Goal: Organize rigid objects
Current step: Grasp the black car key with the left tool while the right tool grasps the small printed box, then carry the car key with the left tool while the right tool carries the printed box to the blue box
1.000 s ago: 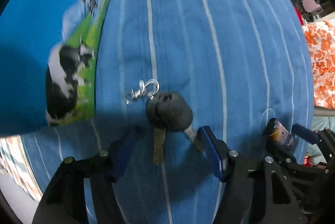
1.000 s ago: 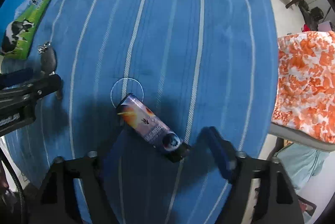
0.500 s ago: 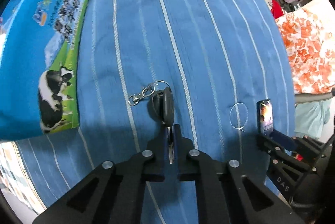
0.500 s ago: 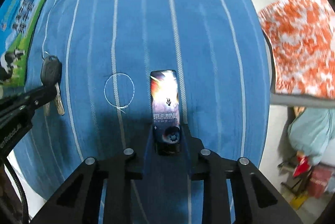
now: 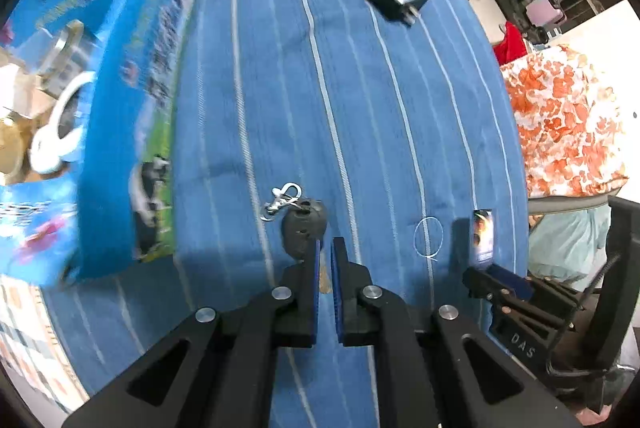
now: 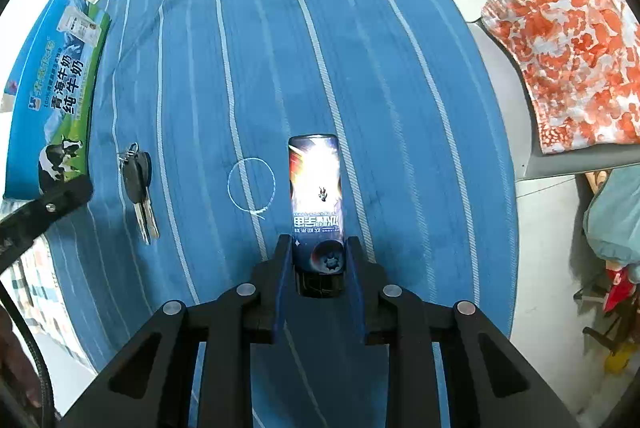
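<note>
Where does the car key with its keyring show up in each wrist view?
Left wrist: car key sits bottom centre, blade between the left claw's closed fingers.
Right wrist: it sits at left, by the milk carton.
Shared landmark: white thread loop on the cloth.

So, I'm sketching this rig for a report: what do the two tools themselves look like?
Both the left tool and the right tool are matte black angular linkage frames with silver round rivets and flat blue finger pads. White "DAS" lettering marks the right one's side; a black cable runs nearby.
</note>
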